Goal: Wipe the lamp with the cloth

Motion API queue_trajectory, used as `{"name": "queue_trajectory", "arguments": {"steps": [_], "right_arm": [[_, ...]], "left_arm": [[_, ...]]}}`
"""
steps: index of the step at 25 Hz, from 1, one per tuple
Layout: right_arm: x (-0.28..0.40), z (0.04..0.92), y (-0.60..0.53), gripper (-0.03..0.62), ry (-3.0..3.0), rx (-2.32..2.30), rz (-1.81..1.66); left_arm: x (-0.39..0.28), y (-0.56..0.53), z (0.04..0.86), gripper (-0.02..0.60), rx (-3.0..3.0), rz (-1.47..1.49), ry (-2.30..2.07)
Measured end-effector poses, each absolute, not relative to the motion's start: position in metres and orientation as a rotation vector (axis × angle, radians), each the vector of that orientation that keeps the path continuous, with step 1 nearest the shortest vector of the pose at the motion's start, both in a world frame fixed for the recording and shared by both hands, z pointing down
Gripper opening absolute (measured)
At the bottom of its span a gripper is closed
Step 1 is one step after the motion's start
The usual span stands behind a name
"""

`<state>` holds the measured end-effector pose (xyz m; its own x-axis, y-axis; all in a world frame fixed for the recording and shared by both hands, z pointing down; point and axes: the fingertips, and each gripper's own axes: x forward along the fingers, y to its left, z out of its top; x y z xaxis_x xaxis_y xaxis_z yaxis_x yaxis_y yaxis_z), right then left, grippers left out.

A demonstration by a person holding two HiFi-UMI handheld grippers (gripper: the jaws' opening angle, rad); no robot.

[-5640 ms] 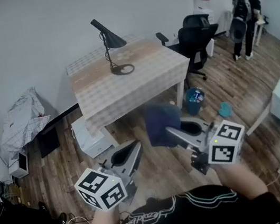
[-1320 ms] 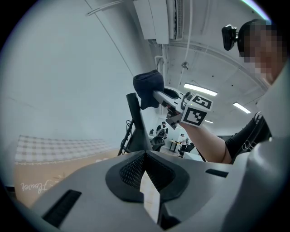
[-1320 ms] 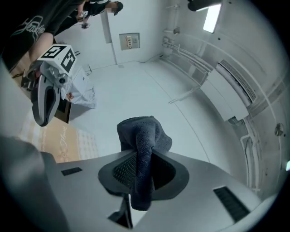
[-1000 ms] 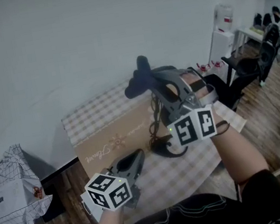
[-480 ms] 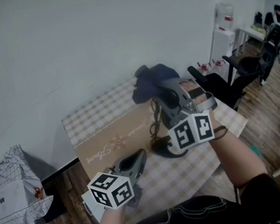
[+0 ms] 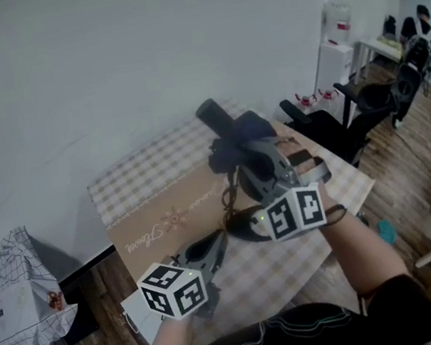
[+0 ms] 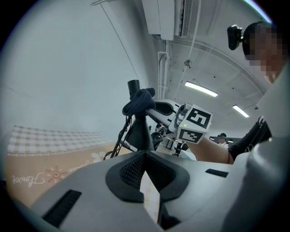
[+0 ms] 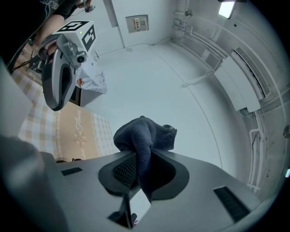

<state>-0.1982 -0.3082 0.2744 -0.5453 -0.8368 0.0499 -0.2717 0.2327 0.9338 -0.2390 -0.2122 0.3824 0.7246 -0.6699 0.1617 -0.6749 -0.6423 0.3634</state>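
Cloth [image 6: 245, 131] slid lower along lamp [image 6: 209, 113], pinched in right gripper [image 6: 235, 156], left gripper [image 6: 215, 244] pressed together (nothing held), over table [image 6: 137, 198]

- Of the black cone-shaded desk lamp [image 6: 210, 114], we see only the round top end and a bit of stem in the head view. The bunched dark blue cloth [image 6: 240, 134] and the right gripper [image 6: 234, 152] cover the shade.
- The lamp's base [image 6: 241, 225] sits partly behind that gripper's marker cube. In the left gripper view, the grey body of the left gripper [image 7: 144, 153] hides it.
- In the right gripper view the cloth blocks the lamp, so we cannot tell there whether the two touch.
- Part of the near edge of the checked tabletop [image 6: 132, 192] lies behind the arms.
- The person [image 6: 421, 15] by the far desks is too small to make out.
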Motion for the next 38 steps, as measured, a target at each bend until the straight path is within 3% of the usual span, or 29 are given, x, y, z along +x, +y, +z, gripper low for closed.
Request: {"name": "queue_trajectory", "arguments": {"steps": [38], "right_arm": [[-0.145,0.396,-0.261,0.061,-2.160,0.936,-0.918]], "left_arm": [[-0.214,-0.203,0.414,0.000,2.501,0.063,-0.920]]}}
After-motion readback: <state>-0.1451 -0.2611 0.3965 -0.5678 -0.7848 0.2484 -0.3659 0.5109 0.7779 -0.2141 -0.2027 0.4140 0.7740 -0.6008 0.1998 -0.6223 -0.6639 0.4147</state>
